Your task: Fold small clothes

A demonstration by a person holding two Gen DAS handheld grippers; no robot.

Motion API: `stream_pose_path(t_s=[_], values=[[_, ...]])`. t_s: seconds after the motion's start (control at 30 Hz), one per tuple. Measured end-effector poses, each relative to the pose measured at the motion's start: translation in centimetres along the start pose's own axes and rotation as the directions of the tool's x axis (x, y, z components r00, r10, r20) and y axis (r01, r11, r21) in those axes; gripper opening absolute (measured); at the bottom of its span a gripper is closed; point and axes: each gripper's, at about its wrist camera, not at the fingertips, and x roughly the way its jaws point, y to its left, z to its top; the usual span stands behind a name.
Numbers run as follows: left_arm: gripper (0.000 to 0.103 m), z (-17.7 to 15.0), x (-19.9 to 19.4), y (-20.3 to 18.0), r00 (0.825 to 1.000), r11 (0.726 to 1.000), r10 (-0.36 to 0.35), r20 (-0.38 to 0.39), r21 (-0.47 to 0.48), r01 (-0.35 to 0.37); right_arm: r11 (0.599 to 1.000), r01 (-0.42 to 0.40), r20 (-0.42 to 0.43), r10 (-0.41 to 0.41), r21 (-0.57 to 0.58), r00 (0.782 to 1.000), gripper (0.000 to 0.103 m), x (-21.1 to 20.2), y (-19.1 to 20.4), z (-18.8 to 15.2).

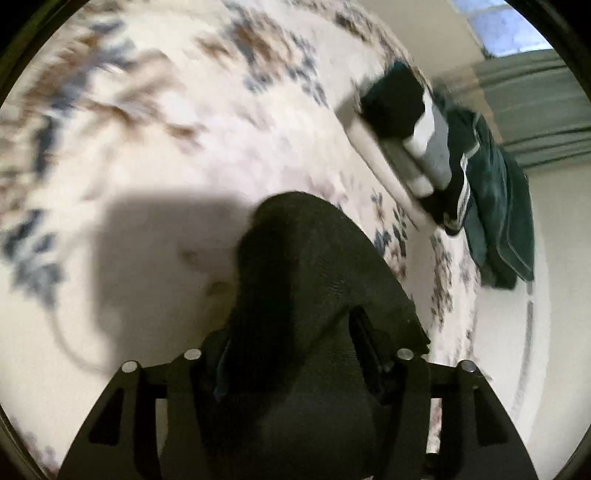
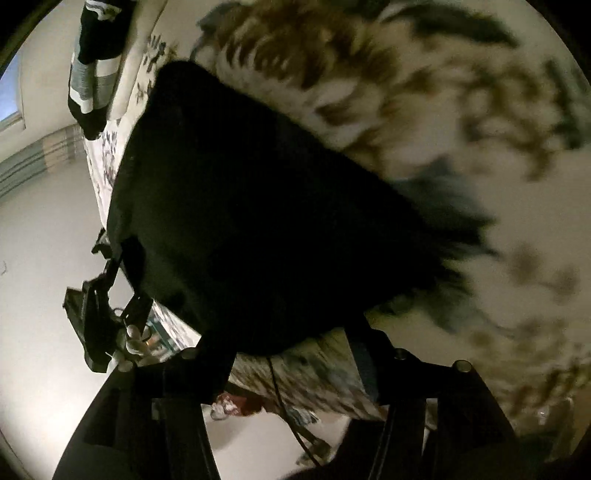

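Dim warm indoor light, daylight window (image 1: 495,26) far ahead-right of the left gripper (image 1: 295,354), its hard square shadow (image 1: 162,251) just ahead-left; floral bedspread (image 1: 155,74) motion-smeared, worse around the right gripper (image 2: 291,354); dark garment (image 2: 236,206) underexposed; fisheye bends edges, black vignette.

The bedspread (image 1: 177,122) is cream with a brown and blue-grey floral pattern. On it, the held garment (image 1: 306,288) is plain black. Beyond the black garment lies a sock (image 1: 424,133) banded black, white and grey, beside a dark teal cloth (image 1: 495,206). The tongs (image 1: 295,369) are matte black.
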Motion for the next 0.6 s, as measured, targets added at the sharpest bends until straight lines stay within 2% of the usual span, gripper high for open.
stream_pose_path(t_s=[0.07, 0.13, 0.17, 0.3, 0.4, 0.53, 0.57, 0.6], values=[[0.056, -1.3, -2.3, 0.2, 0.995, 0.995, 0.09, 0.046, 0.029, -0.091, 0.999, 0.029, -0.011, -0.029, 0.014, 1.0, 0.059, -1.9, -0.8, -0.4], [0.057, -3.2, -4.2, 0.8, 0.969, 0.968, 0.232, 0.081, 0.08, -0.238, 0.999, 0.042, -0.019, -0.041, 0.024, 0.999, 0.059, -4.4, -1.6, -0.1], [0.057, -4.1, -4.5, 1.4, 0.957, 0.954, 0.279, 0.082, 0.089, -0.285, 0.998, 0.057, -0.011, -0.057, 0.02, 0.998, 0.059, -5.3, -1.8, -0.1], [0.057, -7.7, -3.3, 5.2, 0.904, 0.899, 0.428, 0.019, 0.097, -0.428, 0.988, 0.122, 0.084, -0.114, -0.093, 0.99, 0.063, -9.3, 2.6, 1.6], [0.057, -9.5, -0.7, 7.8, 0.857, 0.857, 0.512, -0.061, 0.099, -0.506, 0.961, 0.154, 0.153, -0.12, -0.231, 0.981, 0.064, -9.3, 5.7, 4.4], [0.068, -9.8, 0.6, 8.6, 0.853, 0.852, 0.521, -0.025, 0.074, -0.519, 0.885, 0.228, 0.195, -0.16, -0.407, 0.968, 0.064, -5.4, 11.2, 9.5], [0.072, -9.6, 0.9, 8.7, 0.853, 0.852, 0.522, -0.023, 0.063, -0.52, 0.873, 0.247, 0.194, -0.18, -0.419, 0.964, 0.064, -4.5, 11.8, 10.5], [0.074, -9.5, 1.2, 8.8, 0.854, 0.854, 0.519, -0.02, 0.054, -0.518, 0.872, 0.251, 0.181, -0.19, -0.421, 0.965, 0.059, -3.4, 12.3, 11.6]])
